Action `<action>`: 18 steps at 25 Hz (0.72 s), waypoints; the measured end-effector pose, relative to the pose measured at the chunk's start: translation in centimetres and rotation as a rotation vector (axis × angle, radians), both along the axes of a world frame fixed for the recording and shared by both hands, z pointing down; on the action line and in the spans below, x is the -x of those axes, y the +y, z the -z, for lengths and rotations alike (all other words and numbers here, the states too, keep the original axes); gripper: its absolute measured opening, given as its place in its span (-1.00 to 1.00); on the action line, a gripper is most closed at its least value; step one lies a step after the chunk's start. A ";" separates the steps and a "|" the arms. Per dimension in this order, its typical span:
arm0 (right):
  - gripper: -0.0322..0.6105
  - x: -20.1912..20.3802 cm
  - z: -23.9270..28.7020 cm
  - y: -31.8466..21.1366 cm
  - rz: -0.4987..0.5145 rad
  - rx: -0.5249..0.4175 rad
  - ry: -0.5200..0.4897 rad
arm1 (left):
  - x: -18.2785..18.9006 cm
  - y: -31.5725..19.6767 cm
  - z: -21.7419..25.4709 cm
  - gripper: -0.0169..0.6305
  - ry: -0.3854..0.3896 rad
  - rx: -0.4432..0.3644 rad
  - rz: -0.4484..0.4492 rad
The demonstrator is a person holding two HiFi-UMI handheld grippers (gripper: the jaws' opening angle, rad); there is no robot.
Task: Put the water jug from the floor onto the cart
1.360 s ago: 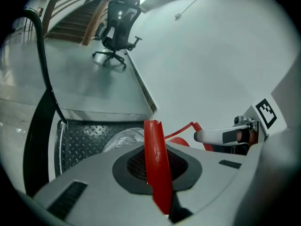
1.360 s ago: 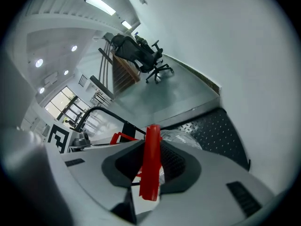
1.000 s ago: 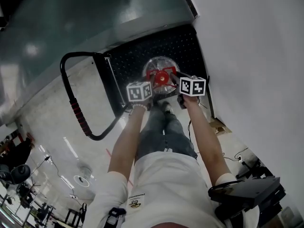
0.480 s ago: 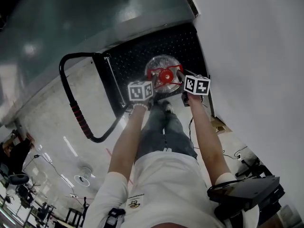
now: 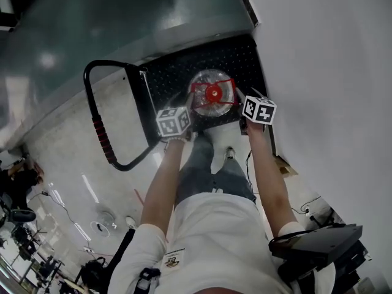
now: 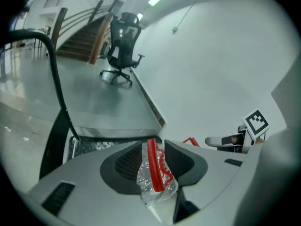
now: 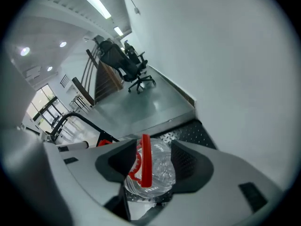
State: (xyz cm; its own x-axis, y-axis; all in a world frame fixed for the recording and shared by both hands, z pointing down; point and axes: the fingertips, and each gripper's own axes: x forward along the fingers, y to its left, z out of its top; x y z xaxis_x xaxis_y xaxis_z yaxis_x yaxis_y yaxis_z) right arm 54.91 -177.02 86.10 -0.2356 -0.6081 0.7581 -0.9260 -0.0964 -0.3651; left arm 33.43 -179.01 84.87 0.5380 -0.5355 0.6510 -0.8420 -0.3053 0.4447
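Observation:
The clear water jug (image 5: 212, 94) with a red cap and red handle stands upright on the cart's black studded deck (image 5: 174, 78). My left gripper (image 5: 185, 111) hangs just left of it and my right gripper (image 5: 242, 105) just right of it, both clear of the jug. Both pairs of jaws have just been opening. In the left gripper view the left gripper (image 6: 154, 145) is open, with the jug (image 6: 155, 185) showing through the gap, untouched. The right gripper (image 7: 154, 144) is likewise open, framing the jug (image 7: 157, 171) and its red handle (image 7: 146, 166).
The cart's black push handle with a red grip (image 5: 101, 141) rises at the left. A white wall (image 5: 324, 72) runs close along the right. Cables (image 5: 306, 201) lie on the floor behind. An office chair (image 6: 123, 46) and stairs (image 6: 77, 39) stand far off.
Both grippers have let go of the jug's red handle and drawn back and outward. The jug stays on the cart deck. The left gripper has also lifted.

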 end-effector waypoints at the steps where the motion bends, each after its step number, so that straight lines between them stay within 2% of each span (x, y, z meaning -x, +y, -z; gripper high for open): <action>1: -0.23 0.3 0.9 -0.4 0.018 -0.040 0.003 | 1.0 -0.2 1.0 -0.55 -0.009 -0.040 0.024; 4: -0.26 1.2 5.1 0.0 0.098 -0.147 -0.029 | 1.6 1.2 5.0 -0.62 -0.050 -0.129 0.049; 6: -0.58 1.7 8.4 1.6 0.150 -0.206 -0.059 | 1.4 3.4 8.3 -0.90 -0.083 -0.188 0.069; 7: -0.69 1.9 10.0 2.7 0.174 -0.231 -0.070 | 1.2 4.6 10.0 -0.93 -0.090 -0.215 0.082; 10: -0.83 2.1 14.5 6.2 0.243 -0.293 -0.098 | -0.3 8.9 14.7 -0.93 -0.083 -0.273 0.116; 15: -0.85 2.1 21.2 9.9 0.386 -0.340 -0.162 | -3.1 14.7 22.2 -0.93 -0.071 -0.277 0.212; 18: -0.85 2.5 24.4 14.1 0.457 -0.348 -0.174 | -4.3 19.5 25.5 -0.93 -0.046 -0.263 0.241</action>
State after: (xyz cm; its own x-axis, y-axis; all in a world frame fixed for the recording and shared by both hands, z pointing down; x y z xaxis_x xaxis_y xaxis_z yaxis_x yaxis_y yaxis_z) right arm 52.43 -162.94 61.74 -0.6343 -0.6218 0.4594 -0.7694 0.4499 -0.4535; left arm 37.76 -159.48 59.38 0.3496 -0.7960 0.4942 -0.9210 -0.1951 0.3373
